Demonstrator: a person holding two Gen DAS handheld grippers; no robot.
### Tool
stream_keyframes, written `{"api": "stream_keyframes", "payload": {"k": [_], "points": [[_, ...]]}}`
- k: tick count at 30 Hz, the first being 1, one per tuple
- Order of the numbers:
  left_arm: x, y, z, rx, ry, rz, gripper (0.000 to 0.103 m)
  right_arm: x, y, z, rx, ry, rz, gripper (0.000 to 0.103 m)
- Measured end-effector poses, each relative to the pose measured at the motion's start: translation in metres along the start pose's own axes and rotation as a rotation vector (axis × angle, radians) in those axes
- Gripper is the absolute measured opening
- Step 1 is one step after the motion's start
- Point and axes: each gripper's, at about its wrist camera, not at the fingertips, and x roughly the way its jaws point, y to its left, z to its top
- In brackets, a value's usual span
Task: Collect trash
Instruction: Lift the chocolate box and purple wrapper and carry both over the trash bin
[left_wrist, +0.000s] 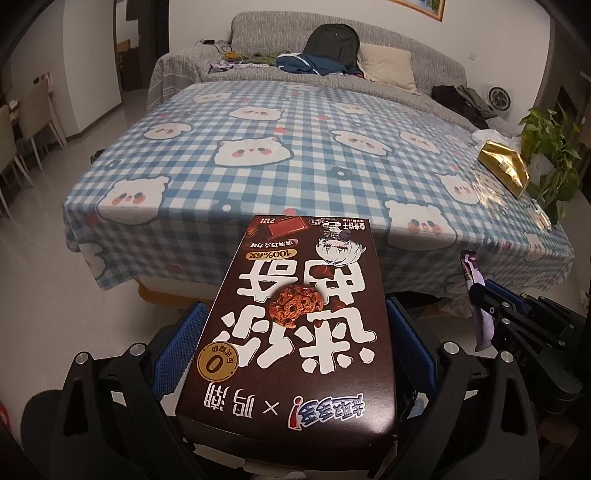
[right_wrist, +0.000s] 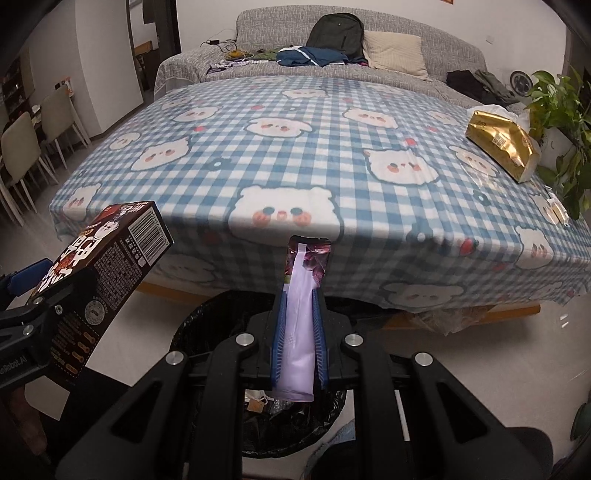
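A dark brown cookie box (left_wrist: 295, 314) fills the left wrist view, and my left gripper (left_wrist: 295, 306) is shut on its sides with the blue pads (left_wrist: 184, 343). In the right wrist view the same box (right_wrist: 110, 258) hangs at the left in that gripper (right_wrist: 55, 284). My right gripper (right_wrist: 300, 291) is shut on a pale purple pouch (right_wrist: 300, 332), which stands upright between the pads. Below it is a bin with a black liner (right_wrist: 192, 332), with some litter inside. The right gripper (left_wrist: 491, 295) and pouch (left_wrist: 476, 273) also show at the right of the left wrist view.
Ahead is a table under a blue checked bear cloth (right_wrist: 295, 166). A gold packet (right_wrist: 500, 146) and clear wrapping lie near its right edge, beside a potted plant (right_wrist: 561, 122). A grey sofa (right_wrist: 406, 37) with a backpack and clothes stands behind. Chairs (right_wrist: 22, 147) stand far left.
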Motion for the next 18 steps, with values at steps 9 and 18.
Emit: {"api": "stream_keyframes", "payload": {"k": [9,18], "points": [[0.007,0.004,-0.026,-0.021,0.026,0.015,0.092,0.011,0.006,-0.025,-0.017,0.044,-0.003,0.014],[0.028,0.009,-0.047,-0.029,0.066,0.038,0.092,0.033,0.009,-0.043,-0.029,0.101,0.004,0.014]]}}
